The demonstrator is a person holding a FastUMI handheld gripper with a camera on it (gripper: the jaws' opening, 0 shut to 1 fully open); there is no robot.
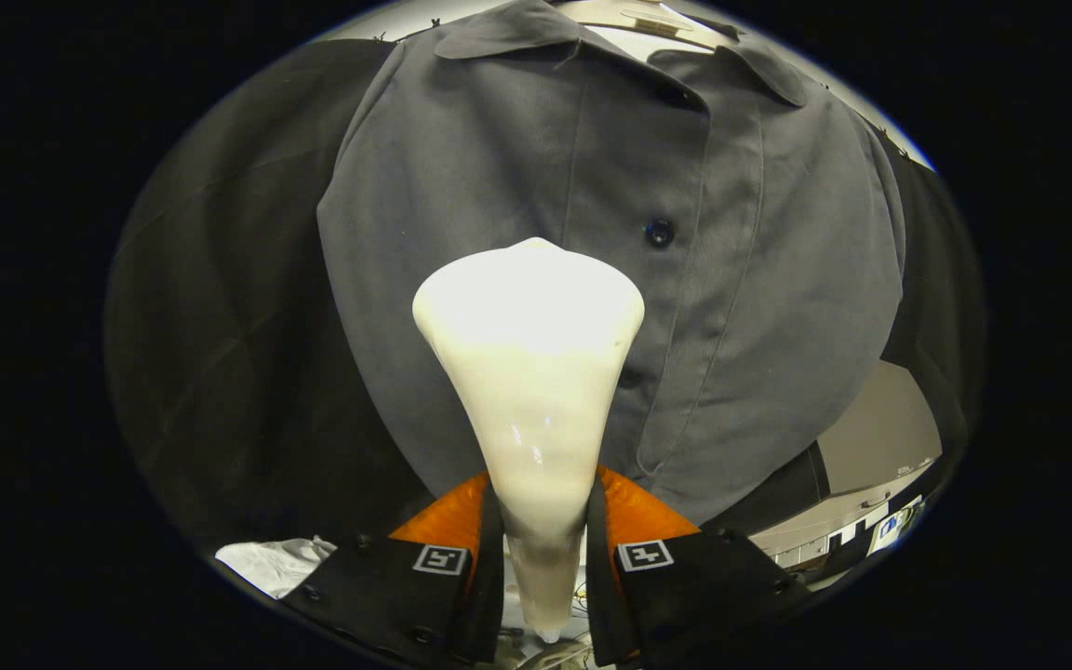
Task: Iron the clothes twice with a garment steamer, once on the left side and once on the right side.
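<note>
The tool (543,549) is clamped on the narrow neck of a white garment steamer (531,372), one finger on each side, the gap between them no wider than the handle itself. The steamer's broad head flares out beyond the fingers and faces a grey button-front shirt (489,167) that hangs collar-up in front of the black booth wall (220,307). The head sits over the middle of the shirt's front, just to one side of the buttoned placket (659,233), partly covering the lower buttons. Whether the plate is pressed against the cloth or hovering just off it, I cannot tell from here.

My read is that a pass is in hand, on the panel beside the placket, about halfway down the front. Which of the two passes it is, I cannot say. The next move seems to call for a steady vertical stroke, keeping the head flat to the fabric and holding to one side of the buttons, then a shift across the placket to the other panel, where the cloth looks smooth but unworked.

As for writing: each finger carries a small square black-and-white marker, a pattern and not words. The steamer shows no brand or label. A crumpled white cloth (275,563) lies low beside the tool.
</note>
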